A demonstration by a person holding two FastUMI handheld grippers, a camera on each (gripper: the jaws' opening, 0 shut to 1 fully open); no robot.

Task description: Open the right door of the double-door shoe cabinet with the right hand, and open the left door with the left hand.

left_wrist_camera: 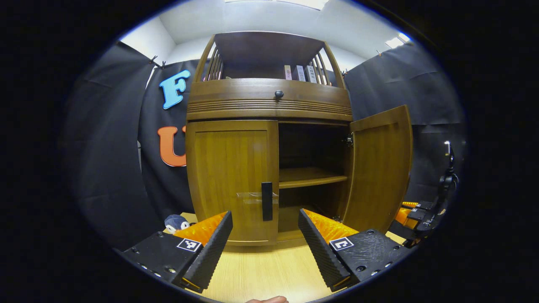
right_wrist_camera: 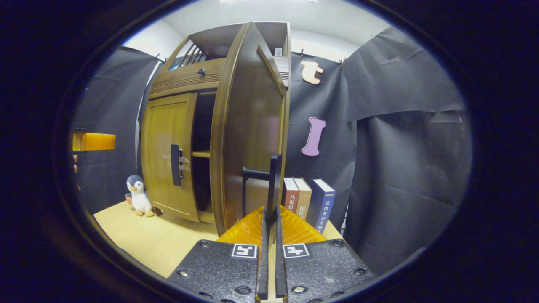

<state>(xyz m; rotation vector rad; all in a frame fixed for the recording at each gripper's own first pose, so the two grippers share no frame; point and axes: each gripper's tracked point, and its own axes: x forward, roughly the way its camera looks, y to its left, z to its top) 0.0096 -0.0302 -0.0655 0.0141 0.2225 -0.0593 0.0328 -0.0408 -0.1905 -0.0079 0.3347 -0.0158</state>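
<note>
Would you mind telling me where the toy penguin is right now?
In the right gripper view the toy penguin stands on the table at the lower left, just left of the cabinet's closed left door, in front of the black cloth wall.

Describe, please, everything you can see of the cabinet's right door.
The right door is a brown, wood-look panel with a recessed centre and a curved top. It stands swung wide open on its hinge side, upright, exposing the shelf inside. Its dark bar handle is clamped between the right tongs, shut on it. The left door remains closed.
</note>
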